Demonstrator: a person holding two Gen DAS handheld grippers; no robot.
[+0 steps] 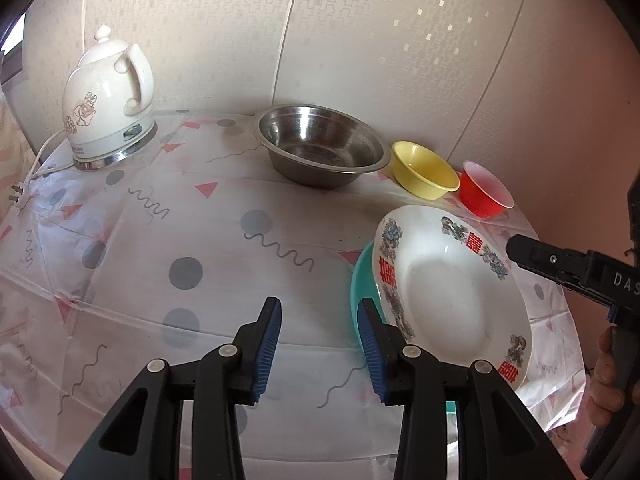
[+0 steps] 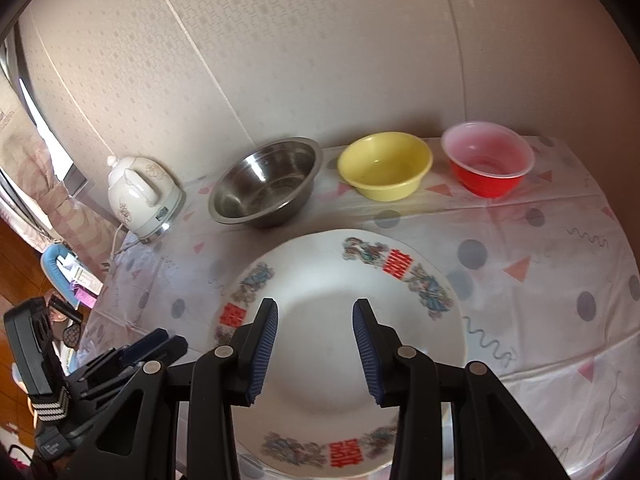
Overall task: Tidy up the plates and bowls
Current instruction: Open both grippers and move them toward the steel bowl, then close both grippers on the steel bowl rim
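L tool (image 1: 318, 322) gapes, nothing betw. its pads, just beside the plate's (image 1: 452, 292) left rim. R tool (image 2: 315, 322) also parted, empty, over the plate's centre. Plate lies on a teal dish (image 1: 362, 280), probably another plate, rim only showing. Behind, along the wall: steel bowl (image 1: 320, 144), yellow bowl (image 1: 424, 174), red bowl (image 1: 484, 194), apart in a row. Kettle (image 1: 108, 100) far left on the counter (image 1: 160, 260).

Back row: steel bowl (image 2: 266, 182), yellow bowl (image 2: 385, 170), red bowl (image 2: 488, 164) lined along wall.
Left corner: kettle (image 1: 108, 100).
Centre cloth (image 1: 224, 240): bare, passable.
Right front: white plate (image 1: 448, 296) over teal plate (image 1: 362, 284).
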